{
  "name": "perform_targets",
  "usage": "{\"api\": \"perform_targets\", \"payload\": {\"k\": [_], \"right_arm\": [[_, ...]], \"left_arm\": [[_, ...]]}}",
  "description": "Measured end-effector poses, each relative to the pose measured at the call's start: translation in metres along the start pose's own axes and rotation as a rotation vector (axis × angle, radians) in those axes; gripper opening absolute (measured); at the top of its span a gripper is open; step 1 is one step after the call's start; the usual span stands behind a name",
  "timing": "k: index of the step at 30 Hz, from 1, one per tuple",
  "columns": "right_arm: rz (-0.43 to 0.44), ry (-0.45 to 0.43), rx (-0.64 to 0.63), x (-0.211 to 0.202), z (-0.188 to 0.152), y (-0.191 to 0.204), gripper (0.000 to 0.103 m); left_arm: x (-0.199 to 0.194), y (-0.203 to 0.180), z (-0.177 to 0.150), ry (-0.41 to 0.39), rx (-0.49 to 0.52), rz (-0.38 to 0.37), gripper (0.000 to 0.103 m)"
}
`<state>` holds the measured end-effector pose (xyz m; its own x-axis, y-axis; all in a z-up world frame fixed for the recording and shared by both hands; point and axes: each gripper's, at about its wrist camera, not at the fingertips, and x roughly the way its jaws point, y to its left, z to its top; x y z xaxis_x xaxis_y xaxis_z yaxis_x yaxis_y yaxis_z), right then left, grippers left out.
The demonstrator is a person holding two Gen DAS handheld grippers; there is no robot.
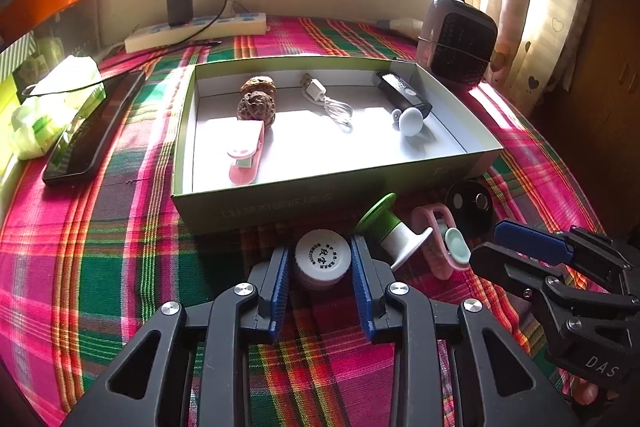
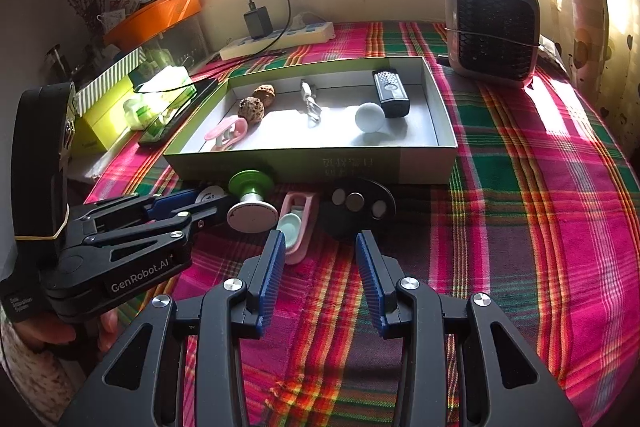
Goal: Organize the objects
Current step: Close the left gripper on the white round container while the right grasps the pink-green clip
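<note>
A shallow green box (image 1: 256, 205) (image 2: 304, 165) lies on the plaid cloth and holds two walnuts (image 1: 256, 103), a pink clip (image 1: 246, 151), a white USB cable (image 1: 330, 103), a black device (image 1: 402, 93) and a white knob (image 1: 412, 121). In front of it lie a small white jar (image 1: 321, 259) (image 2: 211, 194), a green-and-white spool (image 1: 390, 227) (image 2: 251, 203), a pink clip (image 1: 440, 243) (image 2: 298, 227) and a black disc (image 1: 470, 207) (image 2: 360, 207). My left gripper (image 1: 320, 267) (image 2: 216, 201) is open with its fingers on either side of the jar. My right gripper (image 2: 320, 259) is open and empty, just short of the pink clip and the disc.
A black phone (image 1: 92, 131) and tissue pack (image 1: 52, 107) lie left of the box. A power strip with charger (image 1: 192, 27) sits at the back by the wall. A small heater (image 2: 492, 31) stands at the back right. An orange tray (image 2: 156, 13) sits on the left shelf.
</note>
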<state>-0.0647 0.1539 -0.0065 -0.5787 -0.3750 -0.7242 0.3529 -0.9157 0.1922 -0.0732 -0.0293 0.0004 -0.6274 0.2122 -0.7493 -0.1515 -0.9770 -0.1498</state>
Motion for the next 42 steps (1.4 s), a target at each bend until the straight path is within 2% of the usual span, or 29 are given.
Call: {"api": "perform_targets", "payload": {"k": [8,12,30,32,38,42], "right_arm": [[0.002,0.028,-0.035,0.013,0.005,0.012,0.038],[-0.030,0.044,-0.051,0.020,0.007,0.016,0.038],[-0.079,0.042,-0.105,0.028,0.007,0.023,0.038],[-0.080,0.040,-0.105,0.028,0.007,0.022,0.031],[-0.087,0.032,-0.111,0.026,0.007,0.023,0.019],[-0.087,0.032,-0.106,0.024,0.006,0.021,0.019]], "left_arm": [[-0.004,0.015,-0.002,-0.007,-0.030,0.015,0.027],[-0.004,0.023,-0.003,-0.008,-0.057,0.000,0.027],[-0.004,0.024,-0.003,-0.007,-0.061,-0.013,0.027],[-0.004,0.024,-0.003,-0.007,-0.061,-0.014,0.027],[-0.004,0.024,-0.003,-0.007,-0.061,-0.013,0.027],[-0.004,0.024,-0.003,-0.007,-0.061,-0.014,0.027]]}}
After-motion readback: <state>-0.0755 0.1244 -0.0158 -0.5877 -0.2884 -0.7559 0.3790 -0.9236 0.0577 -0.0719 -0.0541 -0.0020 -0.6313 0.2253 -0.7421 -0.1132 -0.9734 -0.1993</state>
